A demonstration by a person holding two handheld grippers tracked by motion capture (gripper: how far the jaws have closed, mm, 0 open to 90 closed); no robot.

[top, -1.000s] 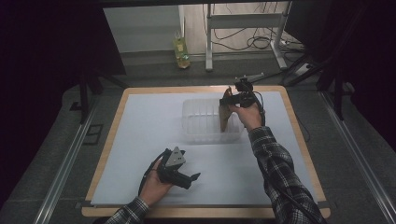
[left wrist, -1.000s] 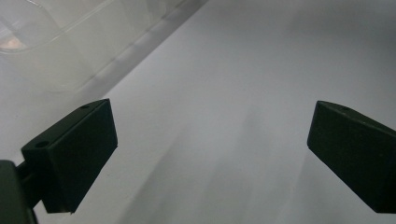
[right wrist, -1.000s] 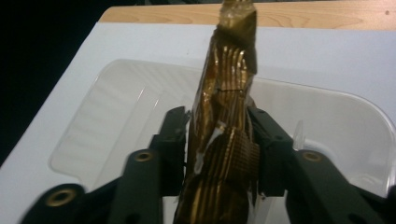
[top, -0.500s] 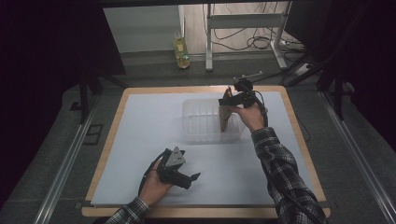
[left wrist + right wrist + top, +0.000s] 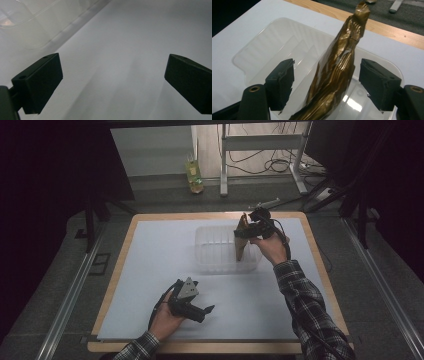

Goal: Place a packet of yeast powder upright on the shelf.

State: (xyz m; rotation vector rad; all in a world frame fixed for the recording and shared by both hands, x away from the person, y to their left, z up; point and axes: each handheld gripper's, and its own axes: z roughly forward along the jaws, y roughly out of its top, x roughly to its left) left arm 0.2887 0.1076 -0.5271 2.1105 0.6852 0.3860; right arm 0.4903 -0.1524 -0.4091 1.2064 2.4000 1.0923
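While the right gripper hovers over the clear plastic tub at the far right of the table, its jaws have just been opening, both pads now clear of the crumpled gold foil wrapper standing between them, so the drop looks done. Its lower end is cut off, probably resting inside. Nearer, the left gripper lies spread and empty.

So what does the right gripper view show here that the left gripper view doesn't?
Right gripper view: a crumpled gold foil wrapper standing between the right gripper's jaws, which have just been opening and stand clear of it, with the wooden table edge beyond. Left gripper view: the left gripper, jaws wide apart with nothing between them. Both: the clear plastic container and the white mat.
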